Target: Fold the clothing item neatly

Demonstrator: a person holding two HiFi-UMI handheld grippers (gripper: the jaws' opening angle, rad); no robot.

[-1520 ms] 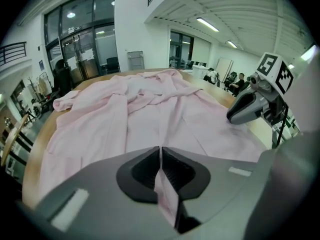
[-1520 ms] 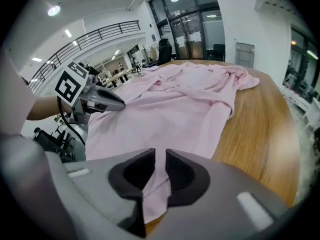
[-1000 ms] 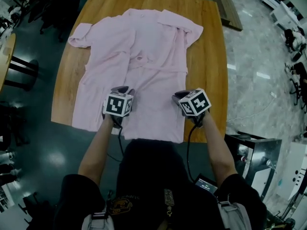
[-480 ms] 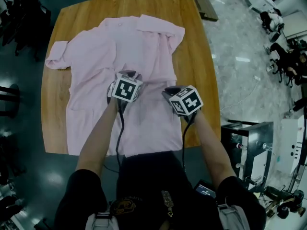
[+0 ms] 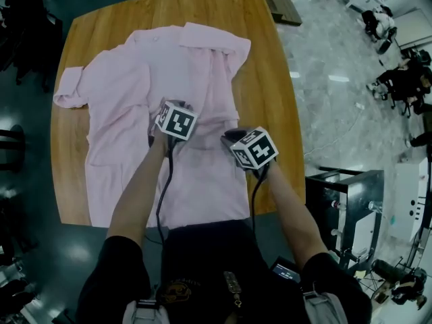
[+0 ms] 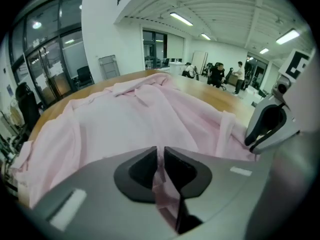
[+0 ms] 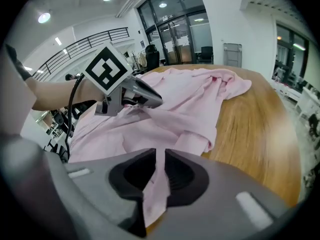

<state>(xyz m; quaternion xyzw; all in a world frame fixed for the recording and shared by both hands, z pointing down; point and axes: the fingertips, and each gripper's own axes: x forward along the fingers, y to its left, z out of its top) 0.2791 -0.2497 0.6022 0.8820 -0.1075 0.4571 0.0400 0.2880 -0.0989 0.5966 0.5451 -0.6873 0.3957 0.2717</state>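
Jaws both pinching pale pink cotton shirt (image 5: 128, 93): left gripper (image 6: 160, 159) just tightened on fabric, right gripper (image 7: 159, 161) clamped, likely to draw side inward for fold.

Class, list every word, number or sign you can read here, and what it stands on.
None can be read.
Left tool (its jaws have just been closing on the pink shirt) and right tool: square markers only, no letters.
Yellow print on the person's dark top: too blurred.

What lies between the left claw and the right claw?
Only the pink shirt, seen in the head view. The left claw has just been closing on it; the right claw is shut on it too.
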